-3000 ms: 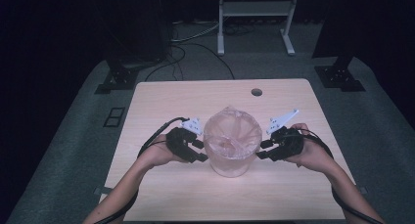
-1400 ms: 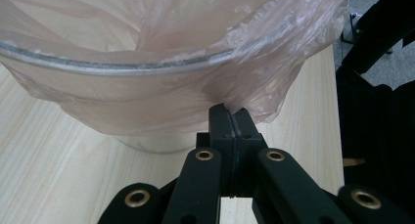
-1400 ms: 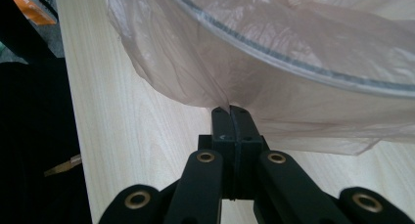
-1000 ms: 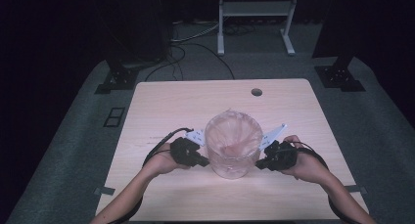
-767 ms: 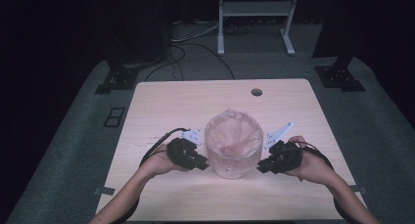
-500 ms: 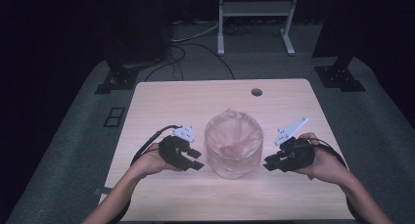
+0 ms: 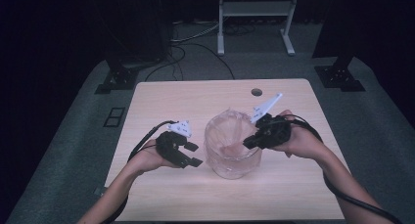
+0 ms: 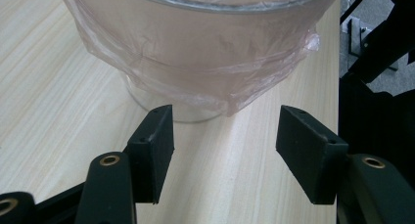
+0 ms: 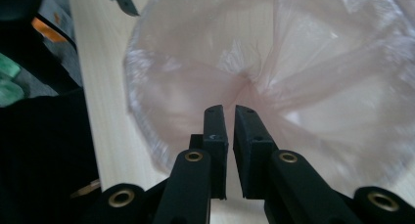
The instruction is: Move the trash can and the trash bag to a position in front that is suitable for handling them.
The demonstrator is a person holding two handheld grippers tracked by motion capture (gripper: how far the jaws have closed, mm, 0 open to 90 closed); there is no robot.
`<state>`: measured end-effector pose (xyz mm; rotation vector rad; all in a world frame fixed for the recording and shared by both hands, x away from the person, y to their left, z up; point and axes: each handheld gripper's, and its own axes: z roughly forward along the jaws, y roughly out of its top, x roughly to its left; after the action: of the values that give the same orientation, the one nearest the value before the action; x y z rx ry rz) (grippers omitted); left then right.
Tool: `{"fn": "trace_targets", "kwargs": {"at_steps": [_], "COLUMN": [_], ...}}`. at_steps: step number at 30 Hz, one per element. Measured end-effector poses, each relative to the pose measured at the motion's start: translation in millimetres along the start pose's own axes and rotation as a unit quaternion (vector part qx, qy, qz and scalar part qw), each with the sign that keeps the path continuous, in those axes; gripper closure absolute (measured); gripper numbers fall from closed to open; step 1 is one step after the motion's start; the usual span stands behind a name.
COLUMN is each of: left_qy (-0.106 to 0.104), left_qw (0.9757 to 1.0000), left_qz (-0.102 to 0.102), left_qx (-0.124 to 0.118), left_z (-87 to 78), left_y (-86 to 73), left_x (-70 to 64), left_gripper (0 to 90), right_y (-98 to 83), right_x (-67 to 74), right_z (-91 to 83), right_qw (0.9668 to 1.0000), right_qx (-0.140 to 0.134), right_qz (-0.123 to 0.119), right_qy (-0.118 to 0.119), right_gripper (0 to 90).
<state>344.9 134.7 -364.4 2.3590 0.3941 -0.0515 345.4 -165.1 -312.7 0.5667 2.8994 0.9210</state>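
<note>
A clear round container (image 7: 232,153) lined with a thin pink plastic bag (image 8: 195,53) stands in the middle of the wooden table (image 7: 161,97). The bag's edge is folded down over the outside of the rim. My left gripper (image 7: 195,154) hovers just left of the container, apart from it. Its jaws have just been opening and stand open, nothing between them (image 8: 222,150). My right gripper (image 7: 247,142) is lifted over the right rim and looks down into the bag (image 9: 318,87). Its jaws (image 9: 226,111) have just been closing to a thin slit, and I see nothing held.
A round cable hole (image 7: 256,92) sits near the table's far edge. Behind the table stand a white frame (image 7: 254,9) and two black stand feet (image 7: 115,79) (image 7: 340,75) on the grey floor. Cables trail from both grippers across the tabletop.
Both grippers have come off the container's sides. The left one drew back to the left and opened. The right one rose above the rim and tilted down toward the bag.
</note>
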Motion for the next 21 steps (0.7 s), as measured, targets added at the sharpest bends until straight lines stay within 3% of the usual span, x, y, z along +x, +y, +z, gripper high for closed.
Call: {"fn": "trace_targets", "kwargs": {"at_steps": [3,7,15,18,21], "left_qy": [-0.001,-0.002,0.003,0.006,0.009], "left_qw": [1.0000,0.9999,0.9999,0.9999,0.9999], "left_qz": [-0.005,-0.009,-0.007,-0.006,-0.009], "left_qx": [-0.003,-0.005,-0.012,-0.012,-0.011], "left_z": [0.1,-0.6,-4.4,-5.3,-6.3], "left_y": [-0.9,-3.0,-2.3,-1.4,-0.2], "left_x": [1.4,1.1,-6.2,-6.8,-5.1], "left_gripper": [36.5,36.1,35.5,34.4,33.0], "right_y": [10.3,12.1,5.8,6.1,10.9], "right_x": [0.0,6.3,15.4,13.4,0.2], "right_z": [18.6,31.3,31.5,27.4,23.2], "right_qw": [0.9994,0.9975,0.9945,0.9947,0.9967], "right_qx": [0.032,0.057,0.068,0.073,0.073], "right_qz": [-0.011,-0.028,-0.039,-0.041,-0.025], "right_qy": [0.005,0.030,0.069,0.059,0.026], "right_gripper": [84.3,87.0,90.0,88.7,87.2]}}
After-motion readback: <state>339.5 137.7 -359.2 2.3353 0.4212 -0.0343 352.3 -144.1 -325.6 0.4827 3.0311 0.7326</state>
